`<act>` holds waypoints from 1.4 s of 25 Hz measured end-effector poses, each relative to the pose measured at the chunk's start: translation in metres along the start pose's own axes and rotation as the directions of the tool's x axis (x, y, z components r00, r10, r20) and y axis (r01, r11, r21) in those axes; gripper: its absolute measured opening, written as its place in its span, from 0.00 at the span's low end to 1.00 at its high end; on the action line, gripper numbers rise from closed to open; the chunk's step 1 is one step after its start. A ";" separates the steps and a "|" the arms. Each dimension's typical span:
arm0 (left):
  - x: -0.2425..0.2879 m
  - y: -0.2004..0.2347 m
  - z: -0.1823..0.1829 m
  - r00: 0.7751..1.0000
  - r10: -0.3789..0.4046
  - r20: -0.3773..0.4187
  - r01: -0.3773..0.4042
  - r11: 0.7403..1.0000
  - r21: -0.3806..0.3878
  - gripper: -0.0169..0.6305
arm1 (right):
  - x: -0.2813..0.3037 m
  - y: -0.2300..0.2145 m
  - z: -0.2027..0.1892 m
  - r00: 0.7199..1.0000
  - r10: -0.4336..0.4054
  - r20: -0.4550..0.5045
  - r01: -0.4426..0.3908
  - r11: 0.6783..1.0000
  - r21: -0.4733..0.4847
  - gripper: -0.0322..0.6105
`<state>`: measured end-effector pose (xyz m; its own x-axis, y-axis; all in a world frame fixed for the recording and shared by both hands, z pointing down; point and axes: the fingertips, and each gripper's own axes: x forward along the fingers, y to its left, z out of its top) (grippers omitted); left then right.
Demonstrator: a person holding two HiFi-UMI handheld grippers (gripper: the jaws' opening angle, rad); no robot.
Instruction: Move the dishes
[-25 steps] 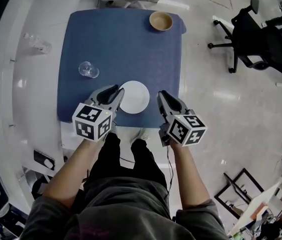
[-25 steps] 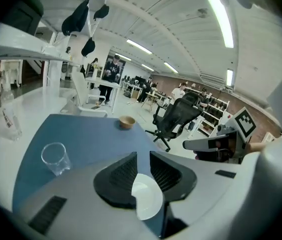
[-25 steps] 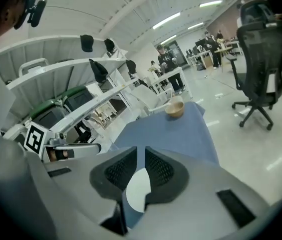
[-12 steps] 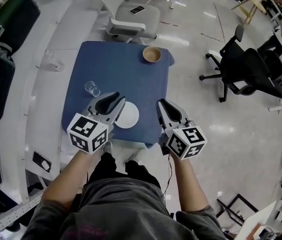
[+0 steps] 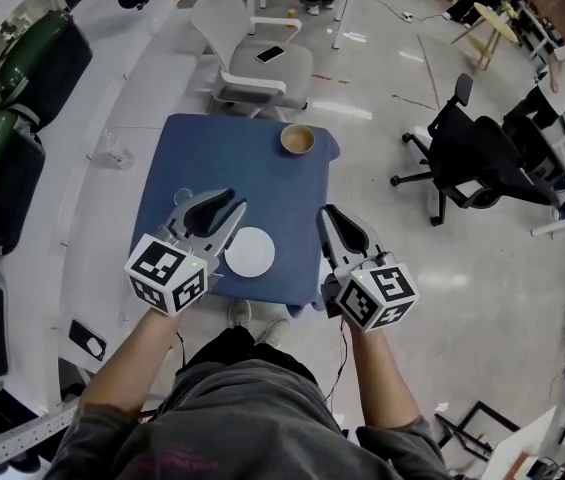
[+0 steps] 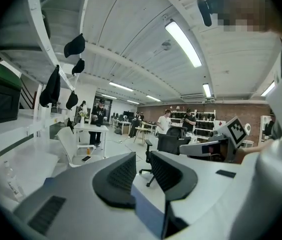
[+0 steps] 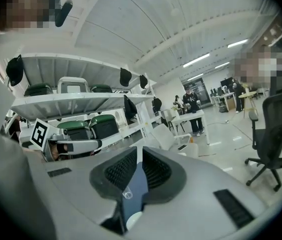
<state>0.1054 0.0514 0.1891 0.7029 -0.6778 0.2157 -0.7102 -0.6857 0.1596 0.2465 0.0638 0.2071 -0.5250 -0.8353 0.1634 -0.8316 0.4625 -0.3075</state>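
A white plate lies near the front edge of the blue table. A tan bowl sits at the table's far right corner. A clear glass stands at the left, partly hidden behind my left gripper. Both grippers are held high above the table and point nearly level. The left gripper is open; its jaws have just been opening, with nothing between them. My right gripper hangs past the table's right edge. Its jaws are shut to a thin slit and hold nothing.
A white chair with a phone on its seat stands behind the table. A black office chair is on the floor to the right. Green cases and a clear cup sit on the white shelving at the left.
Both grippers and the head view have risen, so the table looks smaller and farther below. The left jaws have spread a little. Plate, bowl and glass have stayed in place.
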 end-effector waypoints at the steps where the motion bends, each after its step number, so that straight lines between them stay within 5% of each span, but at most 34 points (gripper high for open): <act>1: 0.000 0.004 0.003 1.000 -0.003 0.007 0.003 1.000 0.000 0.17 | 0.002 0.002 0.003 1.000 -0.003 0.003 0.003 1.000 -0.007 0.11; 19: 0.046 0.083 0.047 0.993 -0.078 0.085 0.077 0.997 0.009 0.18 | 0.075 0.001 0.050 0.995 -0.099 0.026 0.101 0.990 -0.102 0.11; 26: 0.090 0.097 0.041 0.997 -0.028 0.066 0.029 0.999 -0.019 0.18 | 0.092 -0.045 0.055 0.997 -0.082 0.009 0.083 0.992 -0.096 0.11; 35: 0.201 0.115 0.006 0.992 0.118 -0.042 -0.121 0.989 -0.084 0.18 | 0.144 -0.160 0.059 0.995 0.076 -0.065 -0.081 0.993 -0.084 0.11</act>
<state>0.1651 -0.1654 0.2451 0.6119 -0.7424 0.2729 -0.7910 -0.5736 0.2129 0.3141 -0.1482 0.2248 -0.5973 -0.7766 0.2002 -0.7984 0.5521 -0.2403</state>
